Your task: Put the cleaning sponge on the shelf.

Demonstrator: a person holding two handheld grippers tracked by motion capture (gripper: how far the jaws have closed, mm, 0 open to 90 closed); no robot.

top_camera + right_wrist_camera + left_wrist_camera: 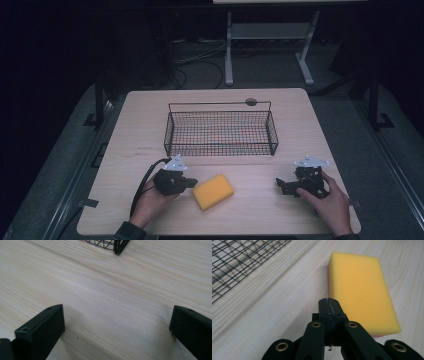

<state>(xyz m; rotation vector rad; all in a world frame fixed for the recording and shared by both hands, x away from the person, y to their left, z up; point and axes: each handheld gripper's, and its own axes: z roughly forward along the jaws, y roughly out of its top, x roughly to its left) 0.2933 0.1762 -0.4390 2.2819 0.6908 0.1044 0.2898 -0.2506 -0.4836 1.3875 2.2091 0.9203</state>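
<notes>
A yellow sponge (pixel 213 191) lies flat on the table (pixel 140 130), near the front edge and a little left of the middle, with a thin pink layer just showing along its underside in the left gripper view. Behind it, toward the middle of the table, stands an empty black wire basket (pixel 220 131), well apart from the sponge. The left gripper (pixel 189 183) rests low just beside the sponge's left end, held by the person's left hand (pixel 152 201); in the left gripper view its fingers (pixel 329 308) are pressed together with nothing between them, their tip at the sponge's near corner, whether touching it cannot be told. The right gripper (pixel 281 185) sits near the front right corner of the table, apart from the sponge, its fingers (pixel 41 331) spread wide over bare wood. The work looks to be at its start: the approach to the sponge, before any grasp, with the basket the likely goal. The next move probably calls for the left fingers to part and straddle the sponge across its narrow width, then close gently, since the foam will give under pressure.
</notes>
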